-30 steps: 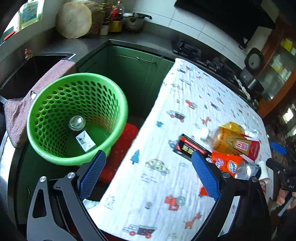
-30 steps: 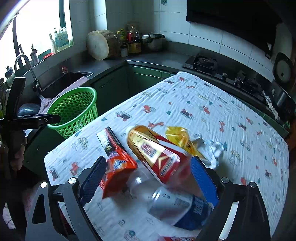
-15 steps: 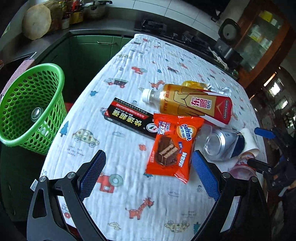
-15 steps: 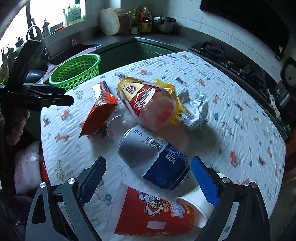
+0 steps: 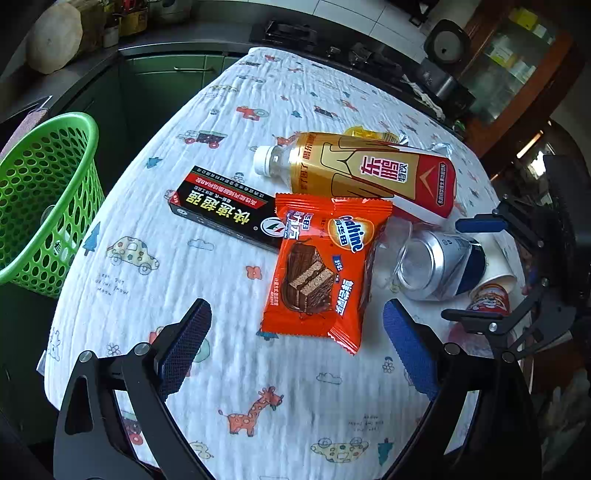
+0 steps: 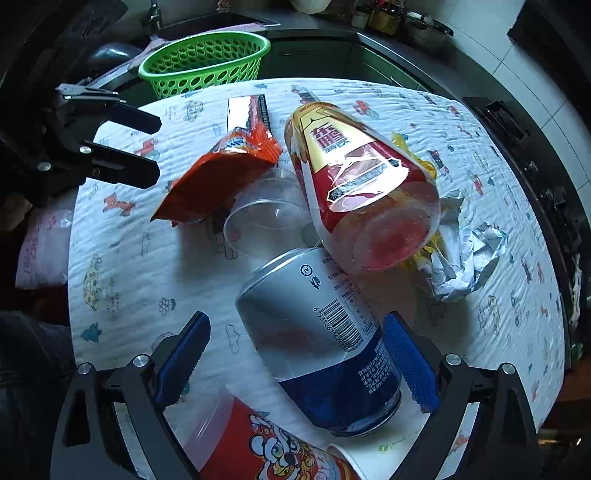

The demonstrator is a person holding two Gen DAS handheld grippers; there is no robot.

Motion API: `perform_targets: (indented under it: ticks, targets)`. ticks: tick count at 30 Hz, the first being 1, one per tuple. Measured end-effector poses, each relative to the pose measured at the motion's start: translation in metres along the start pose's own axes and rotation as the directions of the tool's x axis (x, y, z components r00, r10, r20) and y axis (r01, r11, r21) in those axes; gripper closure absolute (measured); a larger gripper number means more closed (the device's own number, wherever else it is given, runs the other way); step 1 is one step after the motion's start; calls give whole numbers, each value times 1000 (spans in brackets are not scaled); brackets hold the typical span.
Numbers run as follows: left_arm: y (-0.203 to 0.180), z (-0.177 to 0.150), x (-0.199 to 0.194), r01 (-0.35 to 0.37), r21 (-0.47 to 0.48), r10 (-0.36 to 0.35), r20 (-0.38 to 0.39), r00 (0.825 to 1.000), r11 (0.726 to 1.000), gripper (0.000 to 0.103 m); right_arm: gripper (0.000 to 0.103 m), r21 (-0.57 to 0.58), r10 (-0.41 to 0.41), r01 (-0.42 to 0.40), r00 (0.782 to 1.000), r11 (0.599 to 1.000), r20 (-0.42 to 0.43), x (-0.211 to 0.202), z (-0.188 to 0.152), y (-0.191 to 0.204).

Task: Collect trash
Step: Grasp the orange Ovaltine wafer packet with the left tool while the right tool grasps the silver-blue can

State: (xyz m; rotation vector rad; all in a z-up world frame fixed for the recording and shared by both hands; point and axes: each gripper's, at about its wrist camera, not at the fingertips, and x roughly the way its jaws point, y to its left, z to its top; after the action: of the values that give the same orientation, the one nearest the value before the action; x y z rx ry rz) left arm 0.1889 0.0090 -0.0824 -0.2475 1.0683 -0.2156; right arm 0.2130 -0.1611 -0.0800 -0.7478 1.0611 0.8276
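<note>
My left gripper (image 5: 297, 349) is open and empty just above the table, its jaws on either side of the near end of an orange snack wrapper (image 5: 325, 269). Behind the wrapper lie a black box (image 5: 225, 216) and a gold-red bottle (image 5: 362, 173). My right gripper (image 6: 297, 360) is open, its jaws on either side of a silver-blue can (image 6: 317, 339) lying on its side. A red printed cup (image 6: 273, 443) and a white paper cup (image 6: 351, 461) lie below the can. The green basket (image 5: 40, 195) stands off the table's left edge.
A clear plastic cup (image 6: 266, 221), a yellow wrapper (image 6: 424, 162) and crumpled paper (image 6: 461, 258) lie among the trash on the patterned tablecloth (image 5: 258, 92). Kitchen counter, stove (image 5: 291, 31) and a cabinet (image 5: 517, 66) surround the table.
My left gripper has swung from over the basket to the table and come down near the orange wrapper. My right gripper has moved forward and down around the can.
</note>
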Motion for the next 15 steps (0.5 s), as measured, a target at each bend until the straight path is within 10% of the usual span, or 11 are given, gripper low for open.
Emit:
perform_targets:
  ticks: [15]
  targets:
    - [-12, 17, 48, 56, 57, -52, -73, 996, 997, 10, 20, -49, -13, 10, 999, 999, -46, 26, 2, -3]
